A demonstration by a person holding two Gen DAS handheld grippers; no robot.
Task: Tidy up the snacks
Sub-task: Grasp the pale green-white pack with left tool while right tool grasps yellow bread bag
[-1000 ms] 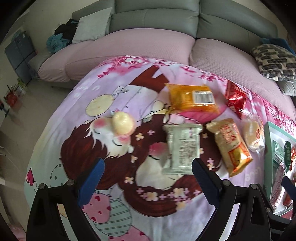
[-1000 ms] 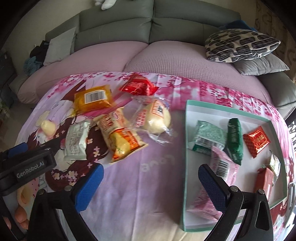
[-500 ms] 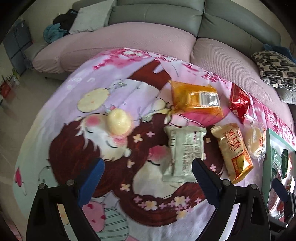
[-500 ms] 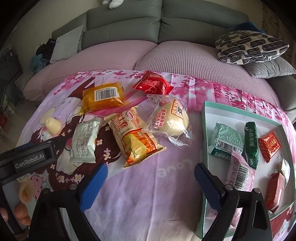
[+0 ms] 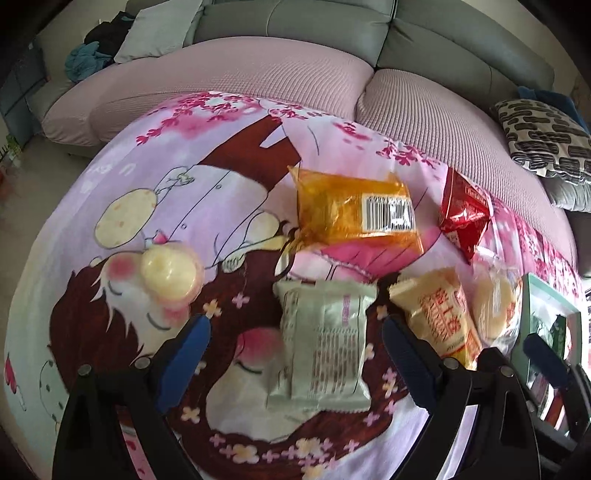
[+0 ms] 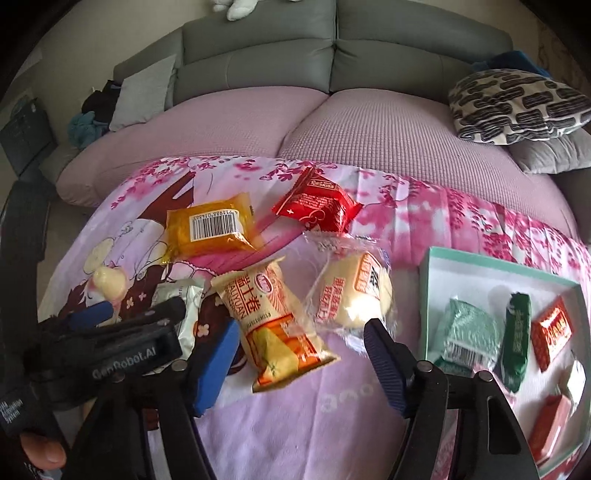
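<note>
On the blanket: we see loose snacks spread over the pink cartoon blanket (image 5: 155, 192), with the sofa (image 6: 258, 122) behind.
Left gripper (image 5: 295, 343): jaws wide apart, holding nothing; the pale green packet (image 5: 321, 347) lies between the blue fingertips (image 5: 190, 339), untouched as far as we can tell.
Right gripper (image 6: 299, 347): jaws wide, empty, straddling the cream-and-orange roll packet (image 6: 273, 325); its right finger sits just beside the clear-wrapped bun (image 6: 351, 291).
Crowding: the left gripper's black body lies just left of the right gripper's left finger and hides part of the pale green packet in the right wrist view.
Other snacks: orange barcoded packet (image 5: 354, 214) and red packet (image 6: 317, 205) lie farther back; a round yellow jelly cup (image 5: 170, 267) sits apart at the left.
Tray: teal-rimmed box (image 6: 480, 258) at the right, already holding green, red and other small packets.
Sofa clutter: patterned cushion (image 6: 517, 103) at the right, grey pillow (image 5: 159, 29) and dark clothes at the left.
</note>
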